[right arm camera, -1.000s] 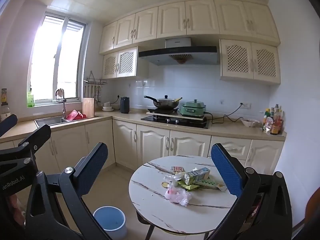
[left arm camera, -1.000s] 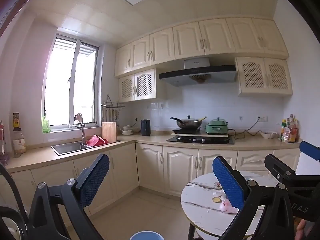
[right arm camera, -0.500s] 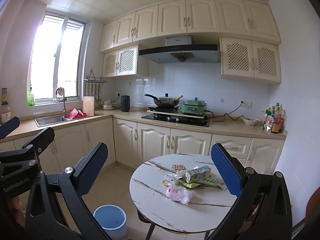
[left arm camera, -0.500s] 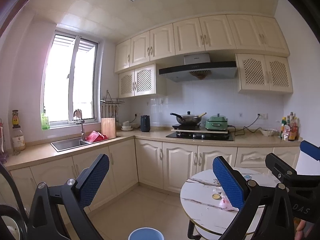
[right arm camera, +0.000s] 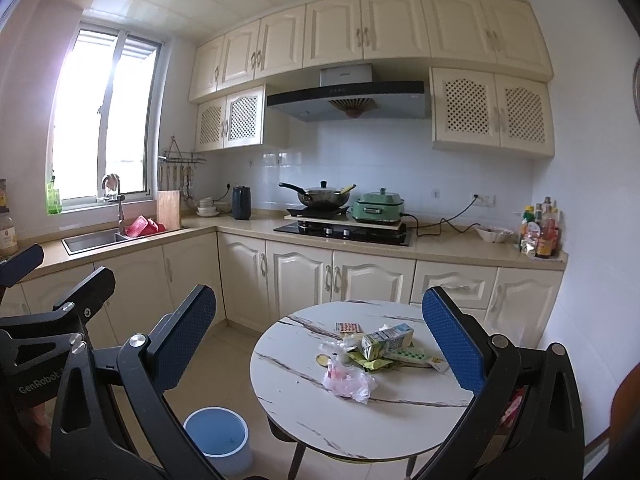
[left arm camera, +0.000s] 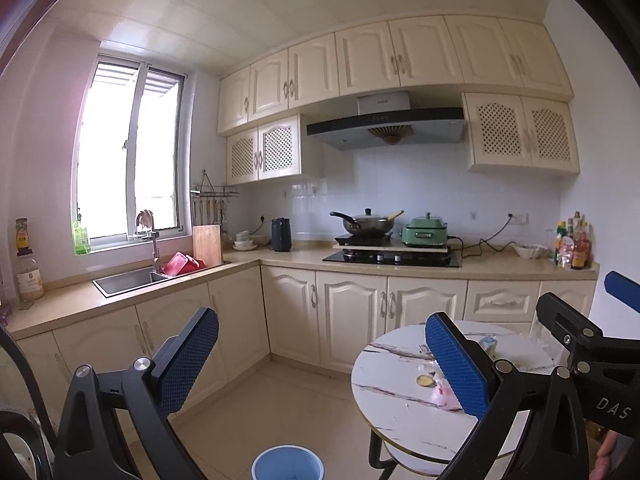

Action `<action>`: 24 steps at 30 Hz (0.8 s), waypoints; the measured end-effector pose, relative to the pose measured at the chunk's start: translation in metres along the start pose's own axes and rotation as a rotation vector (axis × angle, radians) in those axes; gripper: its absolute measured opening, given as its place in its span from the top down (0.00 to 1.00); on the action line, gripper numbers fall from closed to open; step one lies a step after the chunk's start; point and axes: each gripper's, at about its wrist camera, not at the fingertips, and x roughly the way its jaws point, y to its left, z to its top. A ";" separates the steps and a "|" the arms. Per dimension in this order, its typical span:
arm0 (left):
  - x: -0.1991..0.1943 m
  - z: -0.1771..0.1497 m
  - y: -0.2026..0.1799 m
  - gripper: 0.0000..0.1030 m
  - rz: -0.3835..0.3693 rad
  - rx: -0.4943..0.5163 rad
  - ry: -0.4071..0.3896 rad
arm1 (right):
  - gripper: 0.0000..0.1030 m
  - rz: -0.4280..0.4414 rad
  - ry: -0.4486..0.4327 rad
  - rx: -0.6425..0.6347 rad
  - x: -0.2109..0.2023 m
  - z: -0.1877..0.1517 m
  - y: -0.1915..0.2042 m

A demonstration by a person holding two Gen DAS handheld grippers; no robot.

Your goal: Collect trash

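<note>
Trash lies on a round white marble table: a crumpled clear and pink plastic bag, a small drink carton, green wrappers and a small patterned packet. A blue bin stands on the floor left of the table. My right gripper is open and empty, held short of the table. My left gripper is open and empty too, aimed left of the table. In the left wrist view the pink bag and the bin show.
Cream cabinets and a beige counter run along the back and left walls. On the counter are a sink, a wok, a green cooker and bottles. Tiled floor lies before the cabinets.
Both views have tilted slightly down and drifted closer to the table. Both grippers stay open and hold nothing.
</note>
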 end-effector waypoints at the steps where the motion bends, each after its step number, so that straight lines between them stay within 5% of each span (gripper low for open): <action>1: 0.003 0.000 0.000 0.01 -0.001 0.001 0.002 | 0.00 0.000 0.001 0.002 0.000 0.000 -0.001; 24: 0.008 -0.006 -0.006 0.01 0.011 0.006 -0.024 | 0.00 0.003 -0.008 -0.001 -0.002 0.002 -0.003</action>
